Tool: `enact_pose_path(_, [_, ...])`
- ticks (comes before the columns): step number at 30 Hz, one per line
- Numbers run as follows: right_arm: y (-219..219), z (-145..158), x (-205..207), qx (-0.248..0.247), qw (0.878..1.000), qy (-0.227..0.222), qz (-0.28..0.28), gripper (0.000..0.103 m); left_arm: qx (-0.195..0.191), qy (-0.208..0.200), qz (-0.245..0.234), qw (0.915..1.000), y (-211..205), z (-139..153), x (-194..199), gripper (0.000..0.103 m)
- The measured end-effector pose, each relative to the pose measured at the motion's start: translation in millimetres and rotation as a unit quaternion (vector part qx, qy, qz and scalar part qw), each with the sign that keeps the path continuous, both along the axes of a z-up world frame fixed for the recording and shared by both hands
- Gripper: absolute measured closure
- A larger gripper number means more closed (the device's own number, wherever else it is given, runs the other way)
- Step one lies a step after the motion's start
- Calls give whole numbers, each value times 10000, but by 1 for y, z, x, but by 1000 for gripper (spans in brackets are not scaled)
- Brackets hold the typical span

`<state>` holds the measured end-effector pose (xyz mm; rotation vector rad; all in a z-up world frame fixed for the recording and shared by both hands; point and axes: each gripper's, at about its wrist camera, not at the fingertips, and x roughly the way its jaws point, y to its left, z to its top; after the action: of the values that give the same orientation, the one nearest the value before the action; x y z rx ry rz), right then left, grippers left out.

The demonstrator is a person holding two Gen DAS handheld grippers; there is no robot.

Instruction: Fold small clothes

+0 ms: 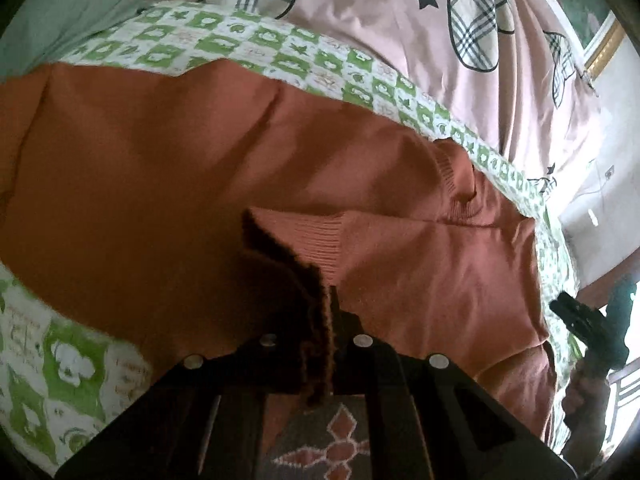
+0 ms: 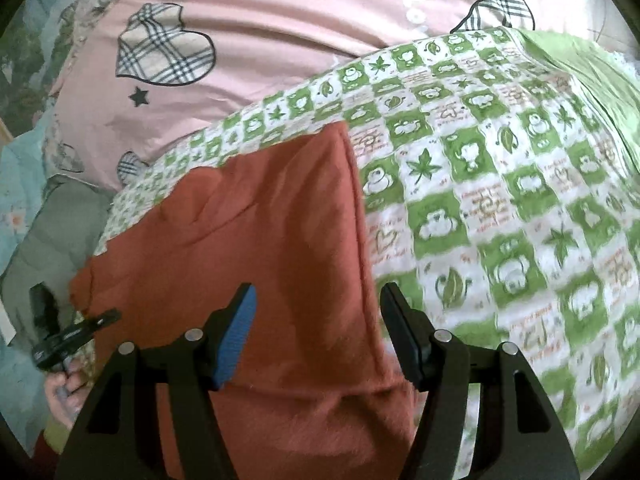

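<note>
So the rust-orange knit sweater (image 1: 160,184) is lying spread on a green-and-white checked blanket with little cartoon prints (image 2: 500,208), which sits on top of a pink bedsheet with plaid hearts and black stars (image 2: 256,40). The left gripper (image 1: 320,320) is clenched on a ribbed edge of the sweater (image 1: 304,240), looks like a cuff or hem, with the knit bunched up between its 2 fingers and lifted off the rest of the garment. The right gripper (image 2: 316,320) is released, jaws wide apart, hanging just above the sweater's right-hand side edge (image 2: 360,216) with nothing in it.

Best guess on the step: a fold is midway, the left side carrying its piece across the body. Next move probably calls for laying that ribbed bit flat and square on the body, and the right gripper either pinning the cloth or pinching that side edge so nothing drags.
</note>
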<state>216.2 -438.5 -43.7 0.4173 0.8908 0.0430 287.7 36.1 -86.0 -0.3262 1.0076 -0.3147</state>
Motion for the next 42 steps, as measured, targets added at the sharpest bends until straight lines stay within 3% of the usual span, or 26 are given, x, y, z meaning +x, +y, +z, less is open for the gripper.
enact_pose_path(4, [8, -16, 31, -139, 9996, 222, 98, 42, -27, 48, 59, 10000, 3, -3, -1, 98])
enact_pose_path(5, [9, -24, 38, -87, 9992, 373, 124, 57, -8, 9, 48, 10000, 2, 0, -1, 98])
enact_pose_path(6, [9, -29, 41, -39, 9987, 473, 161, 91, 33, -52, 7, 10000, 1, 5, -2, 98])
enact_pose_path(11, [-6, -7, 22, -25, 10000, 58, -53, 91, 156, -284, -326, 9989, -17, 23, -2, 98])
enact_pose_path(14, [-13, -21, 27, -91, 9993, 296, -231, 89, 410, -202, -420, 9981, -30, 10, 5, 98])
enact_pose_path(16, [-10, -21, 28, -349, 9979, 445, -323, 82, 486, -121, -418, 9979, -31, 3, 6, 98])
enact_pose_path(18, [-2, -3, 17, -666, 9962, 218, -520, 82, 436, -176, -439, 9979, -28, 3, 5, 98])
enact_pose_path(20, [15, 18, 0, -692, 9965, -253, -388, 74, 427, -200, -448, 9979, -26, 3, 4, 98])
enact_pose_path(22, [35, 19, -7, -587, 9977, -331, 72, 49, 434, -198, -431, 9979, -25, 2, 4, 98])
enact_pose_path(26, [48, -21, -4, -599, 9966, 495, 290, 47, 504, -207, -196, 9983, -9, 6, -6, 95])
enact_pose_path(28, [46, -14, -15, -485, 9982, 306, 172, 47, 618, -310, 31, 9976, 9, 14, -17, 94])
enact_pose_path(31, [46, 0, -32, 69, 9997, -34, 249, 47, 943, -486, 430, 9934, 46, 29, -34, 94])
enact_pose_path(33, [55, 9, -42, 143, 9990, -184, 369, 46, 1036, -505, 677, 9910, 73, 36, -41, 87])
enact_pose_path(35, [64, 13, -53, 245, 9980, -274, 522, 46, 1123, -454, 985, 9877, 101, 41, -44, 55])
enact_pose_path(38, [82, 11, -65, 393, 9967, -275, 657, 45, 1162, -452, 1391, 9824, 138, 44, -44, 49])
enact_pose_path(42, [99, 2, -66, 511, 9957, -236, 734, 45, 1328, -327, 1538, 9786, 161, 43, -23, 46])
